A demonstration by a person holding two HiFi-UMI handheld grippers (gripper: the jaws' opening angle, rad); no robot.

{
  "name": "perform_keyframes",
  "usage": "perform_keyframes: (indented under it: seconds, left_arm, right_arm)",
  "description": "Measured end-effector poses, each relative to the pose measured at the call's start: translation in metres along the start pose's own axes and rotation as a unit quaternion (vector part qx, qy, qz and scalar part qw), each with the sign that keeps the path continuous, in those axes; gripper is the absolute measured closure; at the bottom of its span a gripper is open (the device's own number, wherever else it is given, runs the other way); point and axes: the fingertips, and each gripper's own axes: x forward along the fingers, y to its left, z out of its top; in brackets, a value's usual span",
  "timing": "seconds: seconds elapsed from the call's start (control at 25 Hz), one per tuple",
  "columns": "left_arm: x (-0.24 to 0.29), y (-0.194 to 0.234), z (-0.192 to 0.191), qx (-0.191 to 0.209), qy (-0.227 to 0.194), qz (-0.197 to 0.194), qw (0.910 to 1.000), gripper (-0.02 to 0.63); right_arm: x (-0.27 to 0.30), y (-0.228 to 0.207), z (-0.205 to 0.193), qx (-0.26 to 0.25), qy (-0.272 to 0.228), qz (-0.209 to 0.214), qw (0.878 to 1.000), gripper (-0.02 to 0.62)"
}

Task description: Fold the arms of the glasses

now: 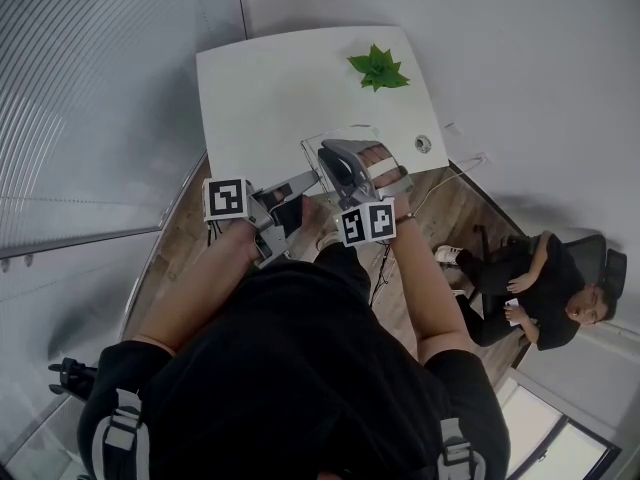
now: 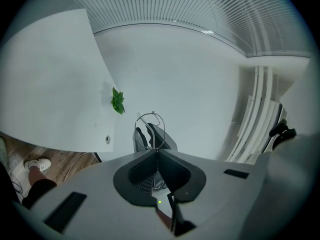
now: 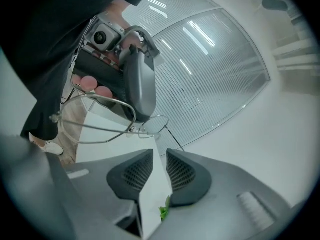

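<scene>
the glasses (image 3: 131,129) are held off the tabletop (image 1: 290,78), above its near edge, pinched in the left gripper (image 2: 158,151), whose jaws are closed together on the thin wire frame. the right gripper (image 3: 160,154) is kept just beside the glasses with its jaws parted and nothing between them. one thin arm is seen running sideways from the hinge, close along the frame, so a fold is judged to be at least partly made. whether both arms are fully folded cannot be told from the thin wire. checking the second arm is judged to be what is left.
</scene>
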Motion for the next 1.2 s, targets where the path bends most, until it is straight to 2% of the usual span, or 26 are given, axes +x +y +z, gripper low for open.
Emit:
perform_keyframes:
  seconds: [0.44, 0.6, 0.88, 1.04, 1.2]
  left_arm:
    - [-0.007, 0.003, 0.014, 0.009, -0.015, 0.01, 0.9998, 0.592]
    - [-0.004, 0.007, 0.012, 0.009, -0.013, 0.014, 0.9998, 0.592]
    - [-0.002, 0.006, 0.009, 0.003, -0.008, 0.014, 0.9999, 0.592]
    - [-0.002, 0.006, 0.009, 0.002, -0.01, 0.014, 0.9998, 0.592]
    - [-0.003, 0.007, 0.01, 0.007, -0.011, 0.015, 0.9998, 0.592]
  right_arm:
    - [-0.025, -0.038, -0.049, 0.122, 0.041, -0.054, 0.99, 0.512]
    - [-0.021, -0.049, -0.07, 0.154, 0.064, -0.06, 0.984, 0.471]
    - [-0.01, -0.051, -0.08, 0.143, 0.091, -0.054, 0.984, 0.466]
    - [-0.008, -0.055, -0.081, 0.142, 0.096, -0.062, 0.983, 0.505]
    - [-0.005, -0.056, -0.08, 0.138, 0.093, -0.06, 0.984, 0.514]
